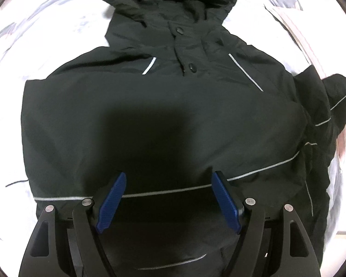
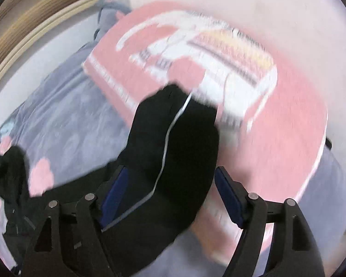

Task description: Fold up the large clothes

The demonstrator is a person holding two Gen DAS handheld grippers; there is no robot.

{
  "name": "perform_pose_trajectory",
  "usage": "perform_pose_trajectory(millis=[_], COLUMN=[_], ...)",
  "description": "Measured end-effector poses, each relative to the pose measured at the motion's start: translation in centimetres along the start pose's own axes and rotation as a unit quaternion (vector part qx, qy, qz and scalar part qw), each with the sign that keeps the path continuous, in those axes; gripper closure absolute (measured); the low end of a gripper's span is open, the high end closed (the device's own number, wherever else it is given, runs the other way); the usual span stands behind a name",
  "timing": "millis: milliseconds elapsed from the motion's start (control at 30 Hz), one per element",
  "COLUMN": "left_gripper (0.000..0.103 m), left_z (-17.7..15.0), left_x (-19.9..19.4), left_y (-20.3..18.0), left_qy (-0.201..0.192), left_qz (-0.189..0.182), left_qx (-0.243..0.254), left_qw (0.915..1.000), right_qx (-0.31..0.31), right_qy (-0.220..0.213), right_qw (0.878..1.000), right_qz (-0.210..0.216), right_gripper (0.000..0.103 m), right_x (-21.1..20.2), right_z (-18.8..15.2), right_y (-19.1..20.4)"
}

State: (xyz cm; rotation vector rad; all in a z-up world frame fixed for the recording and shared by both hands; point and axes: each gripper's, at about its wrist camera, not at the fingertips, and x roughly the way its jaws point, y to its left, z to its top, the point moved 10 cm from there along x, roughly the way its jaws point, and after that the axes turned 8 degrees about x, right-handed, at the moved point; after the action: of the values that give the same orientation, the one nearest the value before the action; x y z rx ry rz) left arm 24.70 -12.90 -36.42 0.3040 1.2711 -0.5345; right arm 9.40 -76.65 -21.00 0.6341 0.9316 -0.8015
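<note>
A black hooded jacket [image 1: 163, 115] with thin grey reflective stripes lies front up on a pale bedsheet, hood at the far end. One sleeve is folded across the chest; the other sleeve [image 1: 329, 115] lies bunched at the right. My left gripper [image 1: 169, 180] is open and empty, hovering over the jacket's lower part. In the right wrist view, my right gripper [image 2: 170, 175] is open with a black sleeve [image 2: 173, 143] lying between and over its blue fingers [image 2: 228, 194]. The view is motion-blurred.
A pink folded blanket or pillow [image 2: 276, 120] with a white pattern lies beyond the sleeve. The bedsheet [image 2: 64, 120] is grey-blue with pink flowers. A wooden bed frame [image 2: 34, 16] runs along the upper left. Folded pale cloth [image 1: 286, 11] lies at the far right.
</note>
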Motion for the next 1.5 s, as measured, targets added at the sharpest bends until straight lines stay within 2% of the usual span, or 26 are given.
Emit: perform_pose_trajectory(millis=[200, 267, 300, 367, 467, 533, 600, 667, 733, 800, 900, 967, 1000, 1067, 1233, 1333, 1467, 1500], left_gripper=[0.025, 0.025, 0.025, 0.025, 0.025, 0.025, 0.025, 0.025, 0.025, 0.025, 0.025, 0.025, 0.025, 0.025, 0.025, 0.025, 0.025, 0.025], left_z=[0.6, 0.7, 0.7, 0.6, 0.4, 0.6, 0.5, -0.1, -0.7, -0.9, -0.9, -0.9, -1.0, -1.2, -2.9, -4.5, -6.7, -7.4], left_x=[-0.1, -0.1, -0.1, 0.1, 0.5, 0.8, 0.7, 0.9, 1.7, 1.8, 0.6, -0.6, -1.2, -2.2, -4.7, -6.3, -7.8, -8.3], left_y=[0.4, 0.5, 0.7, 0.8, 0.8, 0.9, 1.3, 1.8, 2.5, 3.0, 3.5, 3.9, 4.2, 4.9, 7.1, 8.1, 8.4, 8.8], left_qy=[0.007, 0.006, 0.008, 0.012, 0.016, 0.014, 0.010, 0.014, 0.028, 0.026, 0.016, 0.004, -0.002, -0.010, -0.034, -0.050, -0.063, -0.065], left_qz=[0.011, 0.015, 0.016, 0.018, 0.019, 0.022, 0.025, 0.025, 0.027, 0.019, 0.019, 0.020, 0.022, 0.027, 0.027, 0.017, 0.015, 0.016], left_qx=[0.012, 0.014, 0.014, 0.015, 0.018, 0.016, 0.010, -0.001, -0.018, -0.034, -0.042, -0.041, -0.039, -0.039, -0.074, -0.099, -0.113, -0.114], left_qw=[0.9998, 0.9998, 0.9997, 0.9996, 0.9995, 0.9995, 0.9996, 0.9996, 0.9991, 0.9989, 0.9988, 0.9990, 0.9990, 0.9988, 0.9964, 0.9937, 0.9915, 0.9913], right_qx=[-0.002, 0.014, 0.023, 0.026, 0.020, 0.019, 0.026, 0.045, 0.061, 0.070, 0.058, 0.058, 0.048, 0.012, -0.092, -0.162, -0.249, -0.276], right_qy=[0.000, 0.013, 0.029, 0.050, 0.042, 0.013, -0.021, -0.035, -0.016, 0.022, 0.021, 0.016, 0.011, 0.001, 0.001, 0.007, 0.026, 0.030], right_qw=[0.999, 0.999, 0.998, 0.998, 0.999, 1.000, 0.999, 0.997, 0.994, 0.993, 0.994, 0.997, 0.999, 1.000, 0.991, 0.977, 0.950, 0.941], right_qz=[-0.047, -0.049, -0.041, -0.012, 0.028, 0.021, -0.016, -0.056, -0.087, -0.091, -0.091, -0.054, -0.023, 0.008, 0.097, 0.139, 0.185, 0.196], right_gripper=[0.024, 0.024, 0.027, 0.071, 0.085, 0.086, 0.087, 0.087, 0.087, 0.087, 0.087, 0.088, 0.089, 0.089, 0.089, 0.089, 0.089, 0.089], right_x=[4.1, 6.3, 7.2, 8.1, 6.2, 3.9, 1.7, 1.0, 2.1, 4.1, 4.1, 2.8, 1.5, -0.8, -6.4, -9.2, -12.1, -12.9], right_z=[2.1, 1.6, 1.3, 0.8, 0.7, 1.1, 1.7, 1.9, 1.4, 0.2, 0.0, 0.1, -0.1, -0.9, -6.5, -11.9, -20.8, -23.6], right_y=[-1.4, -1.5, -1.6, -1.1, -0.2, -1.0, -3.2, -6.0, -8.2, -9.3, -8.9, -7.2, -5.5, -2.0, 9.3, 16.7, 26.2, 28.9])
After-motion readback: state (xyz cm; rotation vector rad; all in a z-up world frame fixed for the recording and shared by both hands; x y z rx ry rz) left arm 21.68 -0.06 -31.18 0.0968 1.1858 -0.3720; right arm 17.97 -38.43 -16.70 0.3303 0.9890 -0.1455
